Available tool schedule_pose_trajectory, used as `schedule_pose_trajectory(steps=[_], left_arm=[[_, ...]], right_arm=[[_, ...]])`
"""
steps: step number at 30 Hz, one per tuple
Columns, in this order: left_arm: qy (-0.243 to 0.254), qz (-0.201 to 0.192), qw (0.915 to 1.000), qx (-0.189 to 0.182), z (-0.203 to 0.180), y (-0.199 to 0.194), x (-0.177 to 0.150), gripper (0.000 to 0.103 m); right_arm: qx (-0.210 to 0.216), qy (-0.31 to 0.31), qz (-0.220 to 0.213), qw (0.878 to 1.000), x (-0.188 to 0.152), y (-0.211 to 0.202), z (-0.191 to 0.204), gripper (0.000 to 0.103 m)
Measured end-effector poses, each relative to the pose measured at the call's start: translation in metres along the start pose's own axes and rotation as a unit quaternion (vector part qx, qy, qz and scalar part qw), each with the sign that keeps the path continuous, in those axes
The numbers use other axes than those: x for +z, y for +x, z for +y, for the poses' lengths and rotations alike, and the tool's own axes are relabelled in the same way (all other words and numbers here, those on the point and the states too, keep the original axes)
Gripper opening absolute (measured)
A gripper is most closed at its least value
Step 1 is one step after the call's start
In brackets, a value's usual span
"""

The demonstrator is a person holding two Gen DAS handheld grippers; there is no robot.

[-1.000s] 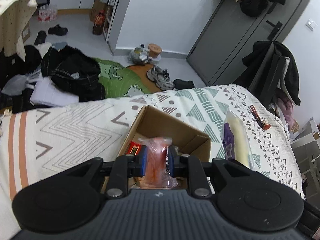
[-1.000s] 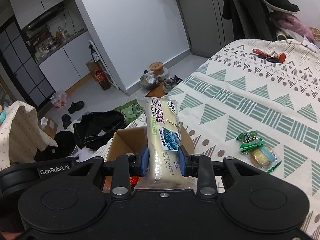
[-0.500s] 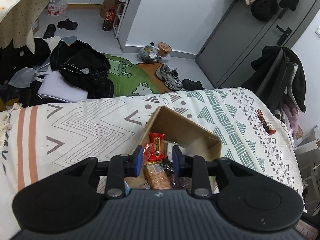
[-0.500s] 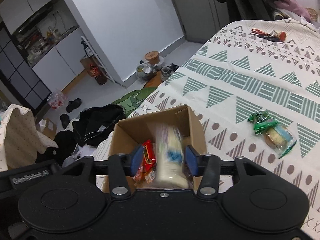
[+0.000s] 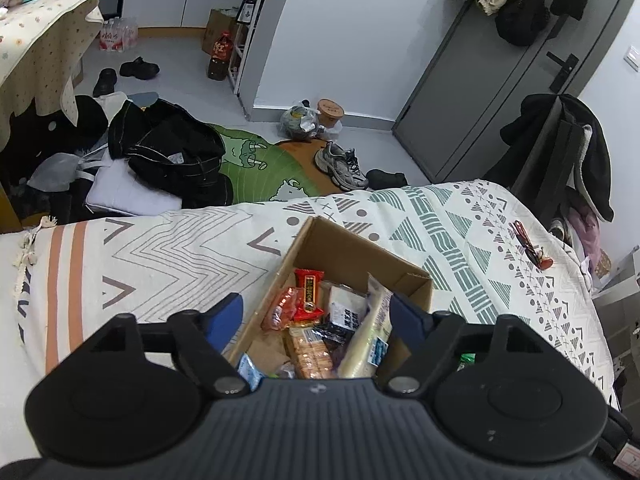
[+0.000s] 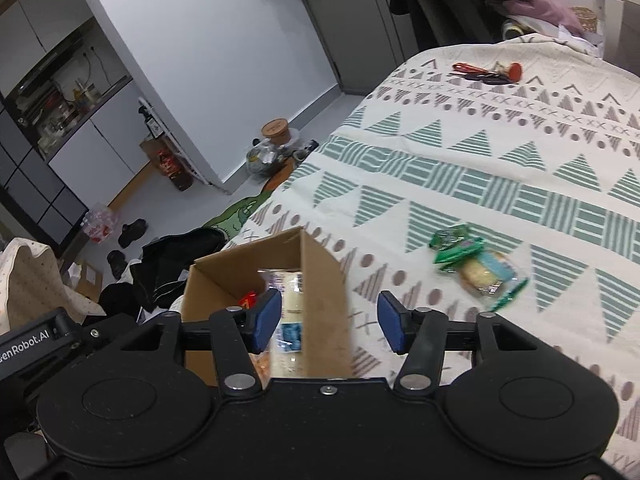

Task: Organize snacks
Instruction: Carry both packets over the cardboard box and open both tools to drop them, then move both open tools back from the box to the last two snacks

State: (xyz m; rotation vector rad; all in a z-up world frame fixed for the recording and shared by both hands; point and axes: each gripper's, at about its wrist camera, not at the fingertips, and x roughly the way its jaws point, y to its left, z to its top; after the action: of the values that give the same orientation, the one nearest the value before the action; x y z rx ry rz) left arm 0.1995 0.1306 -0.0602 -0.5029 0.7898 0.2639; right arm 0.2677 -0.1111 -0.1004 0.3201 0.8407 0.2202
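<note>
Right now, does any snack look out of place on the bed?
Yes. One green-wrapped snack pack lies loose on the bedspread, to the right of the cardboard box that holds the other snacks. Both grippers are open and empty.

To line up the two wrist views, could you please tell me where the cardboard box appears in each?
Left wrist: cardboard box at lower centre, open top showing snacks.
Right wrist: cardboard box at lower centre-left, on the bed's edge.
Shared landmark: red-handled keys on the bedspread.

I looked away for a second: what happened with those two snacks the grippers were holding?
Both were let go into the cardboard box: the orange packet from the left gripper, the cream cake pack from the right gripper. Both grippers now stand open. The green-wrapped snack stayed on the bed.
</note>
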Motion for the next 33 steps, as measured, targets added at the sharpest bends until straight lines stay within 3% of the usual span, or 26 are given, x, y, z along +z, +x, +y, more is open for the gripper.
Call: schedule_pose_trajectory(steps=[7, 12, 33], left_arm=[[0.015, 0.004, 0.9999, 0.003, -0.018, -0.006, -0.013, 0.086], [0.025, 0.006, 0.9997, 0.004, -0.032, -0.008, -0.023, 0.090], [0.077, 0.019, 0.9968, 0.010, -0.104, 0.000, -0.067, 0.092]], right_arm=[[-0.007, -0.009, -0.002, 1.000, -0.001, -0.013, -0.019, 0.065], [-0.008, -0.023, -0.011, 1.000, -0.002, -0.025, -0.032, 0.078], [-0.012, -0.047, -0.027, 0.998, 0.002, -0.051, -0.112, 0.088]])
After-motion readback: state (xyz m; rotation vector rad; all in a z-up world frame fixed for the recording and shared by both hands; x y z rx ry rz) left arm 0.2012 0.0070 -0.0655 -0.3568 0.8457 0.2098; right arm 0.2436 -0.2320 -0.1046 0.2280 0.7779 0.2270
